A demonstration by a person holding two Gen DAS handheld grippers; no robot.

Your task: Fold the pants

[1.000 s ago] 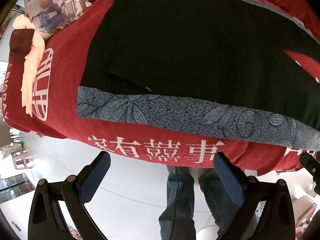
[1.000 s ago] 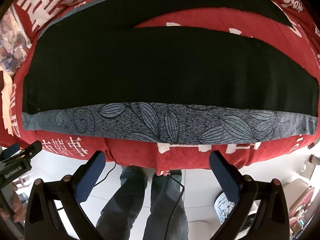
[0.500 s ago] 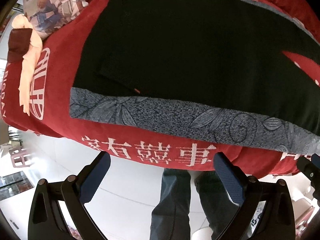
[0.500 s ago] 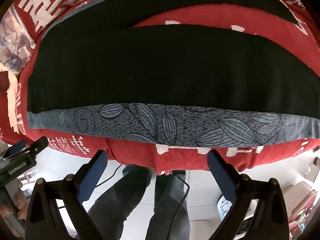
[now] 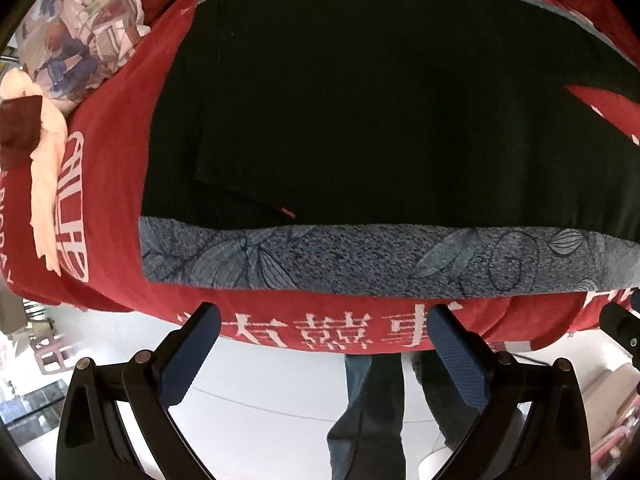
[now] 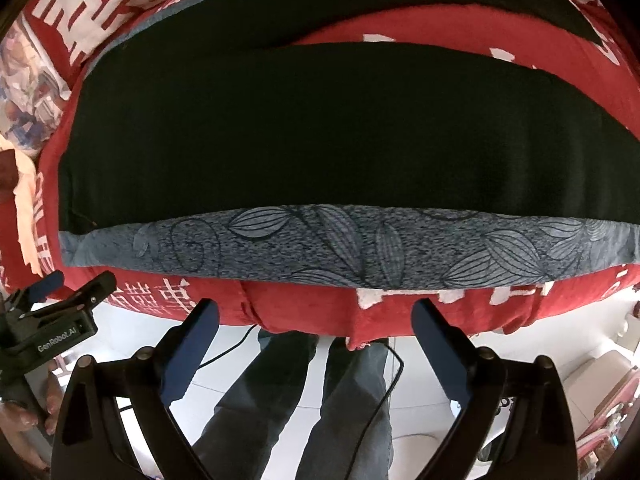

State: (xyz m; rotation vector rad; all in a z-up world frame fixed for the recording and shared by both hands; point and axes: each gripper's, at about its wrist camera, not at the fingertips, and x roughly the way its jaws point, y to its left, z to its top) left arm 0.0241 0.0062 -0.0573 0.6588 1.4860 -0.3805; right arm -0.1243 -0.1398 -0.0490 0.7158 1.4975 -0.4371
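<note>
We see the pants [image 5: 380,120] lying flat on the blanket [image 5: 108,208]. A pillow [image 5: 76,36] sits at ten o'clock, beside them.

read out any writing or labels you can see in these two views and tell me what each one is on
"GenRobot.AI" on the left gripper, seen in the right wrist view.
White Chinese characters on the red blanket's front edge, upside down; not read with confidence.
Large white lettering on the blanket's left side: cut off and warped, unreadable.
Pants: no text visible.
</note>
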